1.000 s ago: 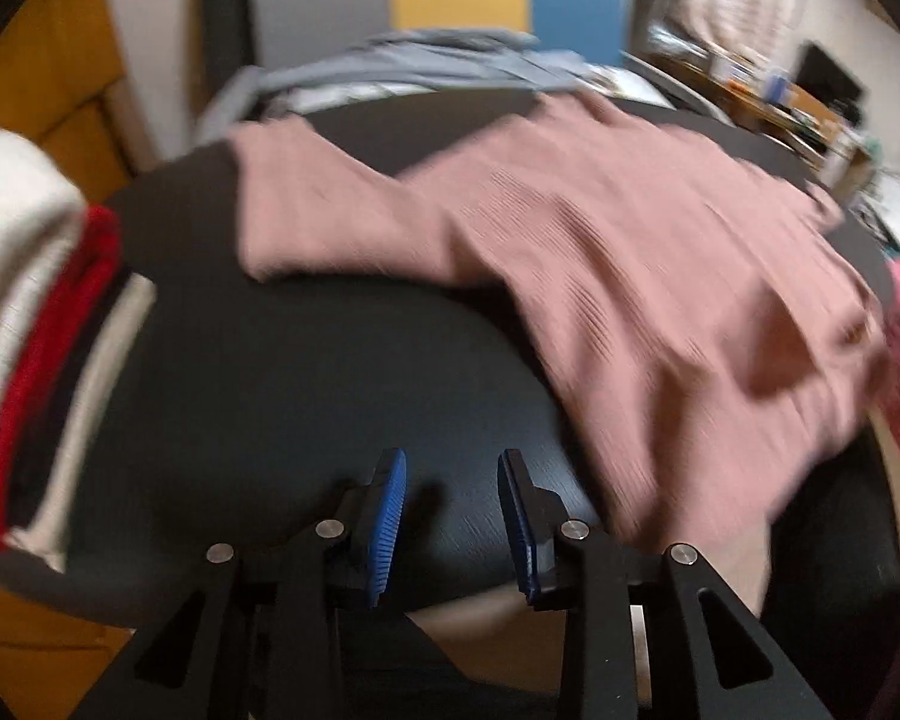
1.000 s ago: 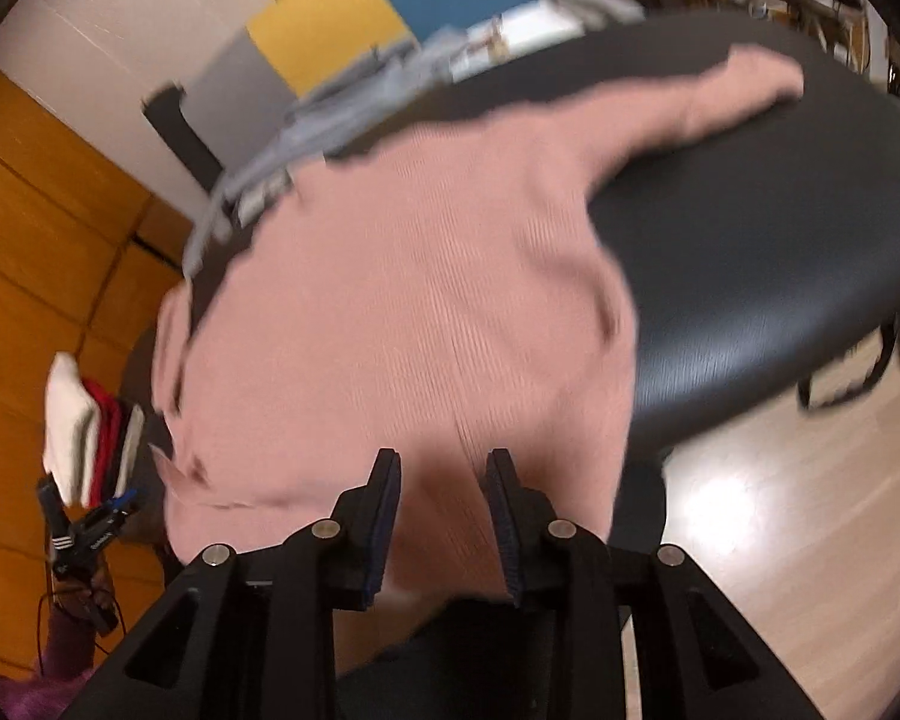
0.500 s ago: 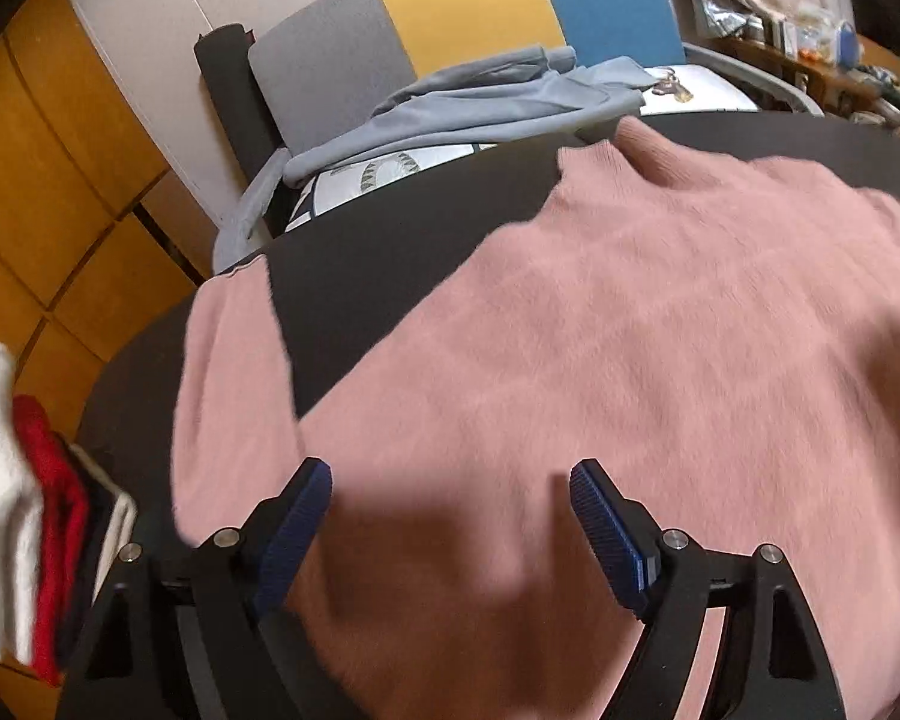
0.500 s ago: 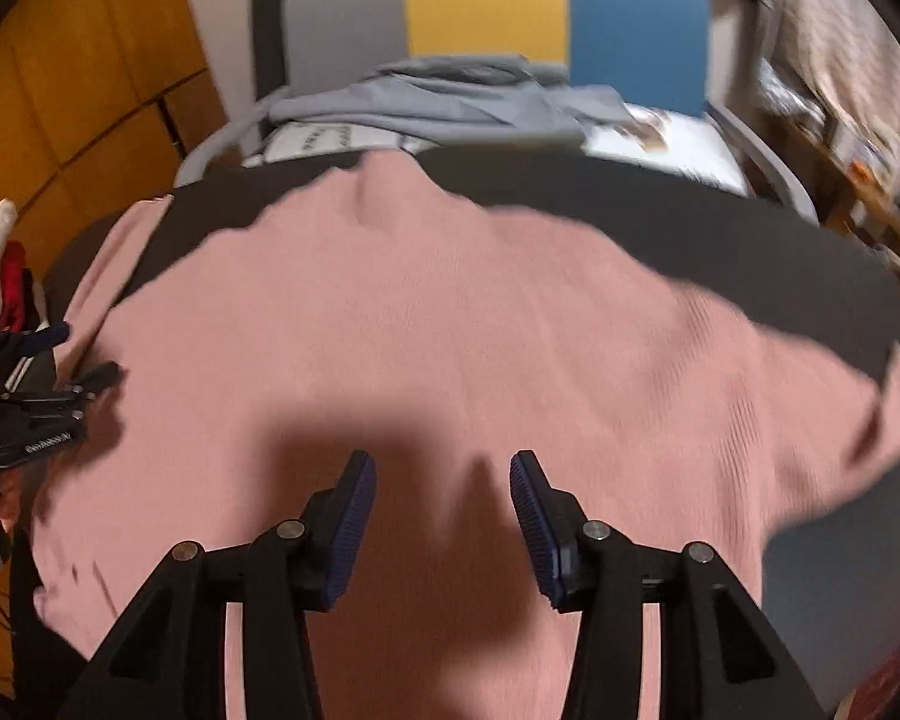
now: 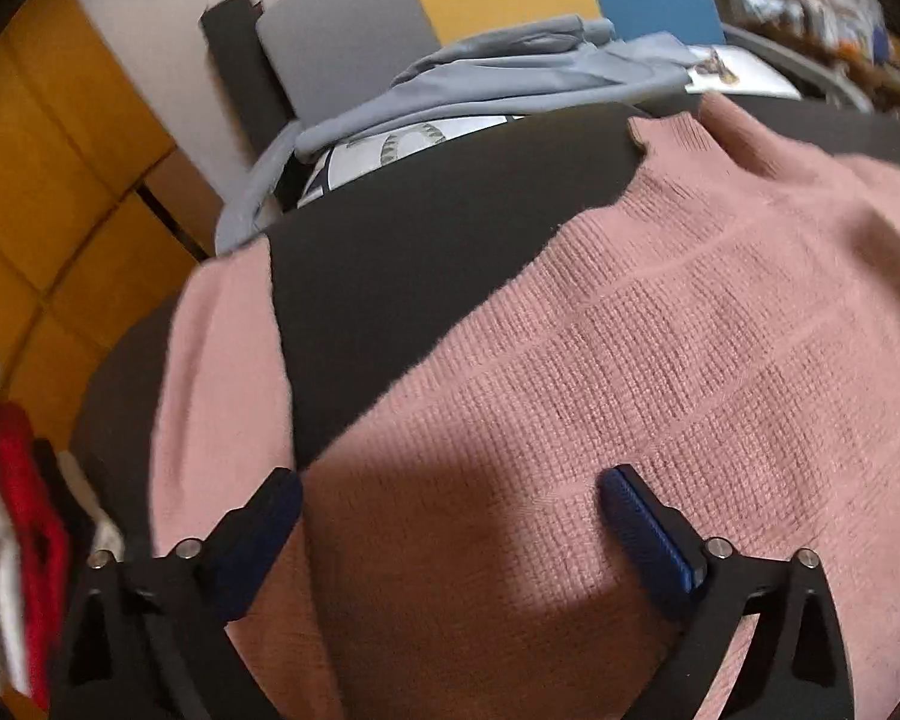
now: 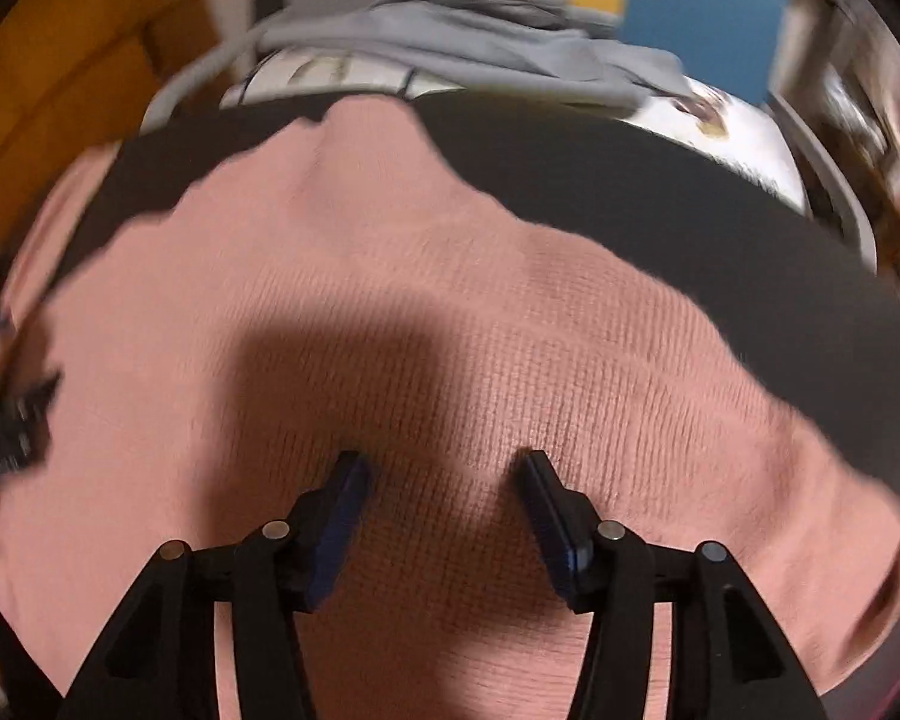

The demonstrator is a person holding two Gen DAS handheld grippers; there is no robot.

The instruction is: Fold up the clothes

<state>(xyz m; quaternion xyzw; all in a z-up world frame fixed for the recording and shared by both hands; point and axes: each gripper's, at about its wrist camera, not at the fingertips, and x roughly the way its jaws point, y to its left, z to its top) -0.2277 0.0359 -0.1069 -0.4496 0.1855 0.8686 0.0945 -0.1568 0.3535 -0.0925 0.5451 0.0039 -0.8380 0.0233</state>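
Left wrist view: pink sweater [image 5: 660, 360] lies flat on the dark round table [image 5: 438, 240], collar at the far edge, hem towards us, so its long axis runs straight away from both tools. Left tool [image 5: 450, 510] sits low over the left body panel near the hem, jaws wide apart, gripping nothing. The left sleeve [image 5: 216, 384] runs down the table's left side, just beside the left jaw; bare table shows between sleeve and body. Left tool is clearly nearer that sleeve. Right wrist view: right tool [image 6: 444, 480] is over mid-body of the sweater [image 6: 450, 312], jaws apart, empty, knit directly under the fingertips; contact can't be confirmed. The right sleeve trails off right towards the table rim [image 6: 750, 252]. Room to fold inward across the body looks open. Constraints: folded stack of white and red clothes [image 5: 12, 510] at the far left edge, grey garment [image 5: 510, 78] on the chair behind the collar.
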